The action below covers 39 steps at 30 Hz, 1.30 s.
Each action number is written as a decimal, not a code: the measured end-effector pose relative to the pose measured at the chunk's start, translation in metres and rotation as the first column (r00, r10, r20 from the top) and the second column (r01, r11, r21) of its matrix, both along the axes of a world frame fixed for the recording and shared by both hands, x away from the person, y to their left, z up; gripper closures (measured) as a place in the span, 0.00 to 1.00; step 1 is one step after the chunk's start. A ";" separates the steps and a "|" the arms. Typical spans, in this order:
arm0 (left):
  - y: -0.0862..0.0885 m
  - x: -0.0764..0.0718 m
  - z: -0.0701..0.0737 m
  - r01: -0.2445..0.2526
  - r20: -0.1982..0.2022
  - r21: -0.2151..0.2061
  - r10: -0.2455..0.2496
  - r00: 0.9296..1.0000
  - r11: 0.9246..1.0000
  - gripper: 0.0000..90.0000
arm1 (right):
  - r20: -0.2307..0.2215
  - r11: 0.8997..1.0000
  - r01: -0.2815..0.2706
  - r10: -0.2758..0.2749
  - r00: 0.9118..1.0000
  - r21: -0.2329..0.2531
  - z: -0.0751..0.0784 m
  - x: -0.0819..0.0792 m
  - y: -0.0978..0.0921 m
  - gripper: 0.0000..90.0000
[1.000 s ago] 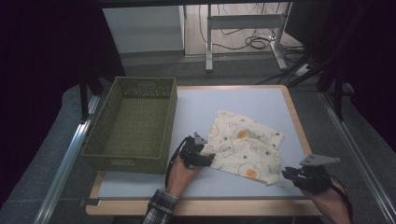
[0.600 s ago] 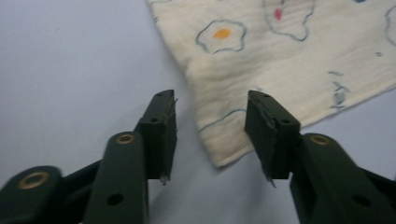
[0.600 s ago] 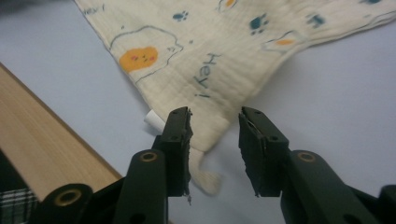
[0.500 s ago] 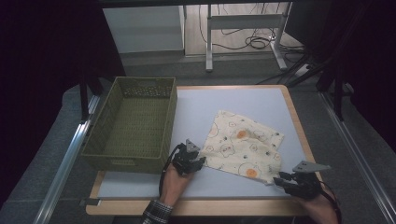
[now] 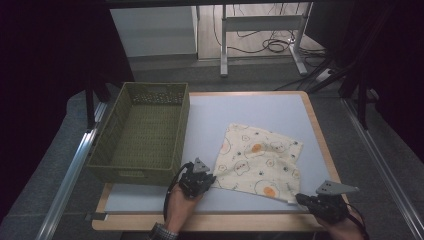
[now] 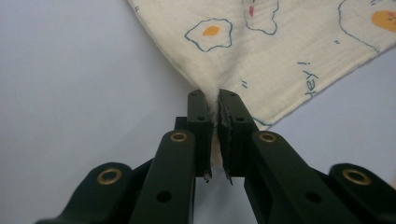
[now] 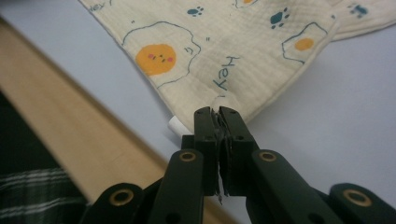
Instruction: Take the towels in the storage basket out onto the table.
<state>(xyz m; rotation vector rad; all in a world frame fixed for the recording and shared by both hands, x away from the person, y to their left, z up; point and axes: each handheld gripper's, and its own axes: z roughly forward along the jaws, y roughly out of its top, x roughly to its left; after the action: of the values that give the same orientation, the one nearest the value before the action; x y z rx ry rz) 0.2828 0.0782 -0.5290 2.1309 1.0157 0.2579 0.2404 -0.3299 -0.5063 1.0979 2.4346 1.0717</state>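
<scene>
Between both hand-held grippers, L (image 5: 209,181) & R (image 5: 298,198), cloth (image 5: 260,160) lies flat, each clamped on a corner.

The table (image 5: 250,107) has a pale blue-grey top edged in light wood (image 5: 320,130); grey carpet (image 5: 65,145) lies around it, with metal rails (image 5: 70,170) running along either side; beyond, a white cabinet (image 5: 155,30) stands by a grey metal frame (image 5: 260,25) on a wooden floor strewn with black cables (image 5: 270,45); the edges of the room are dark.
</scene>
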 end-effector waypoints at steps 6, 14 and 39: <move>0.005 -0.017 -0.001 0.004 -0.001 -0.006 -0.004 1.000 1.000 0.67 | -0.046 0.999 -0.044 0.044 0.998 0.006 -0.002 -0.018 -0.002 0.92; -0.006 0.010 0.016 -0.054 0.107 0.016 0.052 0.993 0.998 0.46 | 0.008 0.999 0.019 -0.019 1.000 0.026 0.013 -0.006 -0.015 0.75; -0.039 0.162 0.006 -0.097 0.122 0.033 0.093 0.988 0.995 0.61 | 0.018 0.980 0.197 -0.198 0.980 0.030 0.003 0.126 -0.022 0.69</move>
<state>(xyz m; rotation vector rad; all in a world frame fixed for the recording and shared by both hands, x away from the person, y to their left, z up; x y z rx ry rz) 0.4443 0.0394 -0.5233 2.0768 1.0505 0.4499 0.3664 -0.3522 -0.5028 1.2995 2.2446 1.0510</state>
